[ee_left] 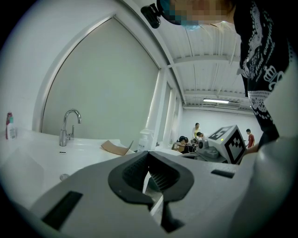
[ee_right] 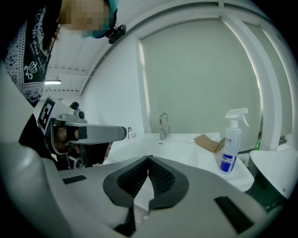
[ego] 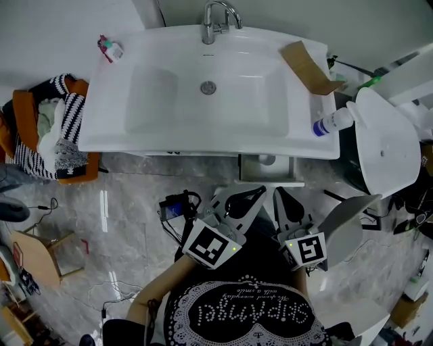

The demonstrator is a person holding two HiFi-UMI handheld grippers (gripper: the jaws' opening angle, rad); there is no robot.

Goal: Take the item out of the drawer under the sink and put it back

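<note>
Below the white sink's front edge (ego: 203, 145), the drawer (ego: 269, 170) stands pulled out a little; a pale round thing lies inside, too small to name. Both grippers are held low in front of the person, pointing toward the drawer and short of it. My left gripper (ego: 259, 190) is shut, its tips meeting with nothing between them (ee_left: 148, 153). My right gripper (ego: 278, 191) is likewise shut and empty (ee_right: 148, 158). In the right gripper view the left gripper (ee_right: 88, 133) shows at the left. The right gripper's marker cube (ee_left: 229, 142) shows in the left gripper view.
On the sink rim are a faucet (ego: 216, 20), a folded piece of cardboard (ego: 308, 66), a spray bottle (ego: 333, 123) and a small bottle (ego: 111, 48). A white round fixture (ego: 385, 142) stands to the right. An orange seat with striped cloth (ego: 51, 128) sits left. Cables lie on the marble floor (ego: 135, 223).
</note>
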